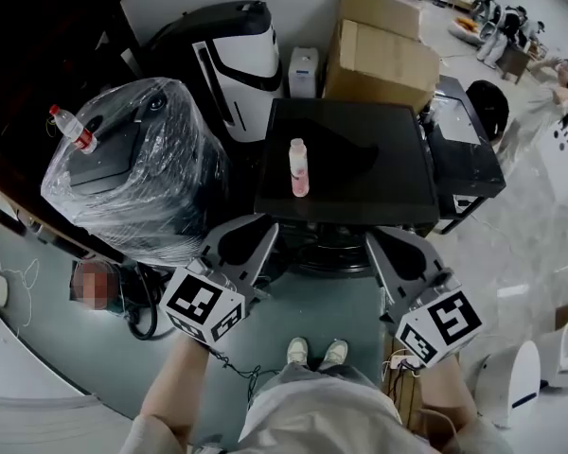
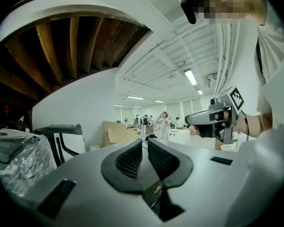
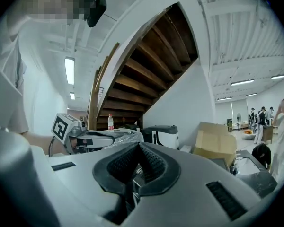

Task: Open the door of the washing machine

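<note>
The washing machine [image 1: 360, 173] stands in front of me, its flat black top in the head view. Its front with the door lies in shadow under the top's near edge, between the two grippers. My left gripper [image 1: 251, 232] is held level before that front; its pads [image 2: 132, 157] stand a narrow slit apart with nothing between them. My right gripper [image 1: 395, 241] hangs level to the right, pads [image 3: 154, 162] meeting at the tips and empty. Each gripper shows in the other's view: the right gripper [image 2: 213, 117] and the left gripper [image 3: 92, 138]. Neither touches the machine.
A small pink-and-white bottle [image 1: 299, 166] stands on the machine's top. A plastic-wrapped appliance [image 1: 137, 164] with a water bottle [image 1: 73, 128] sits at the left. Cardboard boxes [image 1: 379, 55] stand behind, a black unit [image 1: 464, 154] at the right. Cables [image 1: 147, 315] lie on the floor.
</note>
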Demonstrator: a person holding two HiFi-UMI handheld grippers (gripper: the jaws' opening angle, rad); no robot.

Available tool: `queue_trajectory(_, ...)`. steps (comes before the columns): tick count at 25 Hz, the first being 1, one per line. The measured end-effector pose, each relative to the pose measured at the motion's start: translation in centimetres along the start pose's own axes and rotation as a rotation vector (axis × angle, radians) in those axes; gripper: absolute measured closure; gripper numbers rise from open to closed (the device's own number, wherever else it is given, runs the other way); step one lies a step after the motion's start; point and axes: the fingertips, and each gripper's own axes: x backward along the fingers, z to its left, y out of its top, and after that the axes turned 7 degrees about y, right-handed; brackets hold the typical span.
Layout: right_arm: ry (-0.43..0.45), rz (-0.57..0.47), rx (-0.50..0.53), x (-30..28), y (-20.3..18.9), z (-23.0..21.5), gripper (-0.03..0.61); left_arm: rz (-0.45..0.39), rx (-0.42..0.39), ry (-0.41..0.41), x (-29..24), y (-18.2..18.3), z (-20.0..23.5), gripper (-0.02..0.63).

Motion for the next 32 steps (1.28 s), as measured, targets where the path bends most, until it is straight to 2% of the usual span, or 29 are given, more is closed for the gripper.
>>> queue_trajectory(6, -0.056, -0.038, 0.035, 3.6, 2.3, -1.2, 0.552, -0.075, -0.026, -0.001, -0.8, 4.2, -2.5, 0.575)
queue_trajectory(10, -0.098, -0.063, 0.048, 5.8, 3.1, -1.9, 0.552, -0.103, -0.058, 0.003, -1.5, 5.3, -4.3, 0.577)
queue_trajectory(14, -0.108, -0.081, 0.09, 7.6, 4.1, -1.8, 0.552, -0.123, -0.032, 0.003, -1.9, 5.9, -5.7, 0.58)
queue_trajectory(18, -0.141, -0.076, 0.108, 8.9, 3.9, -2.6, 0.552, -0.118, -0.01, -0.013, -2.7, 5.9, -7.0, 0.583)
queue_trajectory(23, -0.137, -0.053, 0.089, 9.3, 2.8, -3.3, 0.552, -0.096, 0.005, 0.009, -3.0, 5.2, -7.1, 0.583)
queue_trajectory(32, -0.138, -0.032, 0.07, 8.6, 1.7, -4.4, 0.552, -0.075, -0.026, 0.021, -3.7, 4.9, -6.2, 0.583)
